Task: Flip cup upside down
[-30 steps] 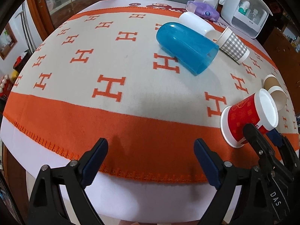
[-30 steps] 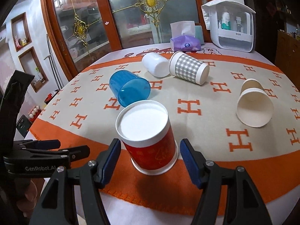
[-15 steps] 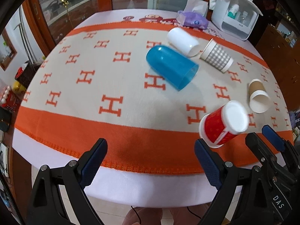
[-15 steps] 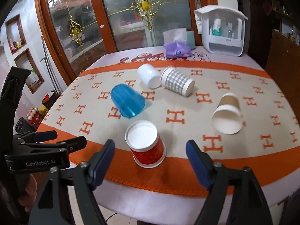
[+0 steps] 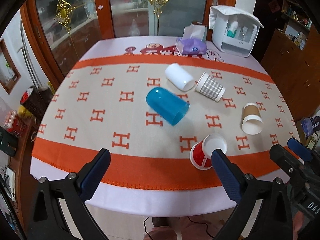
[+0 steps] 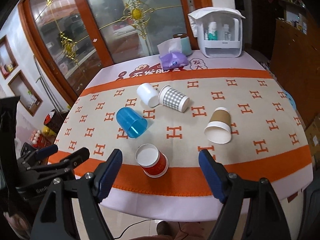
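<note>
A red paper cup [image 6: 153, 163] stands upside down, white base up, on the orange band of the blanket near the table's front edge; it also shows in the left wrist view [image 5: 202, 154]. My right gripper [image 6: 160, 170] is open and empty, pulled back above the table edge with the cup seen between its fingers. My left gripper [image 5: 160, 167] is open and empty, back from the front edge, left of the cup. The right gripper [image 5: 290, 152] shows at the right in the left wrist view.
A blue plastic cup [image 6: 131, 123], a white cup [image 6: 148, 97], a checked paper cup [image 6: 174, 99] and a brown paper cup [image 6: 219, 128] lie on their sides. A tissue pack [image 6: 173, 60] and a white storage box [image 6: 219, 36] stand at the back.
Both grippers have pulled back and up from the table. The right gripper has left the red cup standing upside down on the orange band.
</note>
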A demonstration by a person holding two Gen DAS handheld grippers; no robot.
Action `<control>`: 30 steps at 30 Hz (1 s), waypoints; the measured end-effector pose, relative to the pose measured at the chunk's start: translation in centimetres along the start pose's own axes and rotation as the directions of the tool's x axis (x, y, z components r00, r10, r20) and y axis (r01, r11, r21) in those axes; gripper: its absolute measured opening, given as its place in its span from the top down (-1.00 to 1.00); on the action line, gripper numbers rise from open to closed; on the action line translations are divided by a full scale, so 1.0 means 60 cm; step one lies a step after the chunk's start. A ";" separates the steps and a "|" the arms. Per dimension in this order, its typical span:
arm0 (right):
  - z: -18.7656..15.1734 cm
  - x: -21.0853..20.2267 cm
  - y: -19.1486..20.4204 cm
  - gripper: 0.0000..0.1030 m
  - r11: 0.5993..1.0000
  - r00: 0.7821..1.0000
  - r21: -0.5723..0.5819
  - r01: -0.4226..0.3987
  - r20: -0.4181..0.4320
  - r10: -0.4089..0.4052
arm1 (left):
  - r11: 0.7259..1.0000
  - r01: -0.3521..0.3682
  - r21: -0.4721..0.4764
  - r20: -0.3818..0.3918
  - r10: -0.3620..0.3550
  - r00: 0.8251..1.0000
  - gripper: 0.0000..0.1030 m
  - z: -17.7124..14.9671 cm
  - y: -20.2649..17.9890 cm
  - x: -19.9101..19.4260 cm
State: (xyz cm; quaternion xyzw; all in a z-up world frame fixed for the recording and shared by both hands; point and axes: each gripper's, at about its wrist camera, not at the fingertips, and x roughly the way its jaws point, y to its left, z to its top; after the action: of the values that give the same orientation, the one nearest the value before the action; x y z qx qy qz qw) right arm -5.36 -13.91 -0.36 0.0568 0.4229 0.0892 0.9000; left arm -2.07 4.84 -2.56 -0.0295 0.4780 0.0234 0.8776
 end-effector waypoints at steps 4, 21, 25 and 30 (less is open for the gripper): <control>0.005 -0.018 0.001 -0.54 1.000 1.000 0.008 0.025 0.003 -0.025 | 1.000 0.000 -0.004 0.005 0.000 1.000 -0.94 0.004 -0.008 -0.020; 0.012 -0.051 0.009 -0.54 0.998 0.997 0.003 0.063 0.052 -0.063 | 0.999 -0.032 0.025 0.044 0.031 0.999 -0.94 0.010 -0.039 -0.046; 0.012 -0.053 0.013 -0.54 0.998 0.996 -0.010 0.064 0.059 -0.064 | 0.999 -0.029 0.021 0.049 0.027 0.998 -0.94 0.011 -0.041 -0.048; 0.013 -0.052 0.013 -0.54 0.998 0.996 -0.005 0.064 0.057 -0.063 | 0.999 -0.024 0.023 0.054 0.023 0.998 -0.94 0.011 -0.043 -0.051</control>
State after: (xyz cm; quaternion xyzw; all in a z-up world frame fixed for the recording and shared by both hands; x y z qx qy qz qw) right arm -6.81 -13.85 2.64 0.0430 0.3983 0.0602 0.9143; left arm -2.98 2.28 0.43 -0.0128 0.4550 0.0288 0.8899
